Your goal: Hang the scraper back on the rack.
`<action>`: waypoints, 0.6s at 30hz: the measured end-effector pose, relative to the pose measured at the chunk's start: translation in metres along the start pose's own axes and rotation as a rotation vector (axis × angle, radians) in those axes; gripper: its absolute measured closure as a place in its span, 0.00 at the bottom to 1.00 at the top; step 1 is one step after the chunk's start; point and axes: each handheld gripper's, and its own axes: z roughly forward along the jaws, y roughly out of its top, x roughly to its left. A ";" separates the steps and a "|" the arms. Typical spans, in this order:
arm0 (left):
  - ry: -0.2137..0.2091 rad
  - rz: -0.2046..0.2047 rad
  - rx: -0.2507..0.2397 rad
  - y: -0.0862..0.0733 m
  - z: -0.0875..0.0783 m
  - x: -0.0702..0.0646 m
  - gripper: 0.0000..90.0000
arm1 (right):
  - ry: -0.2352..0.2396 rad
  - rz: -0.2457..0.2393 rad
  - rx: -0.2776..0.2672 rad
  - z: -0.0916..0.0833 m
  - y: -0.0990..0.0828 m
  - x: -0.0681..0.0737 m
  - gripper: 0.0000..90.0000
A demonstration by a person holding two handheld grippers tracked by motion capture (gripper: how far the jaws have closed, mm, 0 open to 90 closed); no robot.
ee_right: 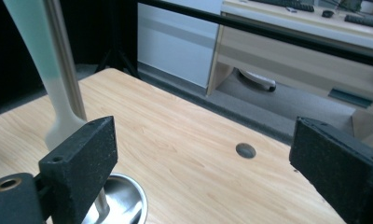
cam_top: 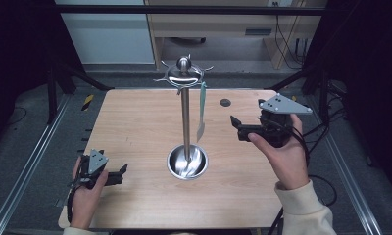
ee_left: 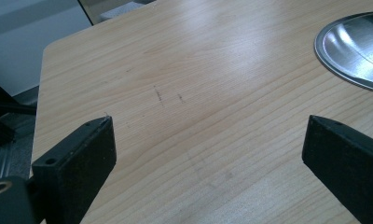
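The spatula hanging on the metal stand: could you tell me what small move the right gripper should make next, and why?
Probably draw the right gripper back from the stand. Its jaws stand wide open with nothing between them, and the spatula hangs from a hook on its own, apart from the gripper.

The metal stand (cam_top: pixel 185 112) with its hanging spatula (cam_top: pixel 202 110) rises mid-table (cam_top: pixel 135 122), blocking the straight path between both hands. Bare wood lies open on either side.

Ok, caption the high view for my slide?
Spatula hangs from the steel stand; open right gripper beside it, left gripper rests open.
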 end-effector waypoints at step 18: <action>-0.003 0.002 0.003 0.000 0.001 0.000 0.03 | -0.031 0.083 0.050 0.019 -0.059 -0.012 0.08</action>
